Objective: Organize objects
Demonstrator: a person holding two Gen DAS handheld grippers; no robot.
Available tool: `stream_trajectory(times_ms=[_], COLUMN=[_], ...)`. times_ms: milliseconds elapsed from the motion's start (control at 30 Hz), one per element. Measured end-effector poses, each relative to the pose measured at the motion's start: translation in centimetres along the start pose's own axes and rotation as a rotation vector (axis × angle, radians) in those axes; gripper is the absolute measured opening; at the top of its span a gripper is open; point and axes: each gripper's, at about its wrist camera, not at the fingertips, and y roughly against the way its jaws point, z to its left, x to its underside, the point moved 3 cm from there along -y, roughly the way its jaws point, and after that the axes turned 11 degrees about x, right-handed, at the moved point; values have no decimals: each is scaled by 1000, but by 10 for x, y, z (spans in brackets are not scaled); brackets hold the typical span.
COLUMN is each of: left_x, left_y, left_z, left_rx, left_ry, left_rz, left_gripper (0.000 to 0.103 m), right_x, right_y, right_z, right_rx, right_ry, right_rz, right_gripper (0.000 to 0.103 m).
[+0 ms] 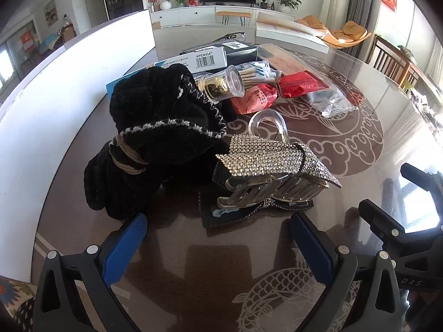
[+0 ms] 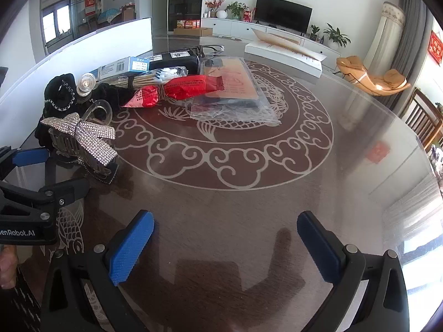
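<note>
A rhinestone bow hair clip lies on the table just beyond my left gripper, which is open and empty. A black knit bundle tied with cord sits to its left, touching the left finger's tip. A clear perfume bottle lies behind it. In the right wrist view the clip and the bundle are at far left, with the left gripper beside them. My right gripper is open and empty over bare table.
A red snack packet, bundled chopsticks, a clear bag with a flat packet, a blue-white box and a black box lie further back. A white board stands along the left. A white box sits at the far side.
</note>
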Motion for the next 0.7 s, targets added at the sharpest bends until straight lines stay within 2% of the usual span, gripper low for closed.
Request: stream_trajectory(times_ms=[167,300,433,700], left_x=[-28,-46,-64,-68], left_y=[-16,-29,-38,-41], left_z=[3,5,11,12], left_rx=[-1,9,-13,-17], left_ry=[1,-19,16,19], left_rz=[-5,-57,-64,-67], left_gripper=[103,103,103,103], right_x=[-11,-23,-28,-28], right_y=[-17,-25,-29,-29], right_z=[-10,-18,-18,-19], right_rx=[-53,-29,-8,-7], right_ry=[-74,-101,-123,-124], right_rz=[42,53,56,54], right_gripper=[103,103,103,103])
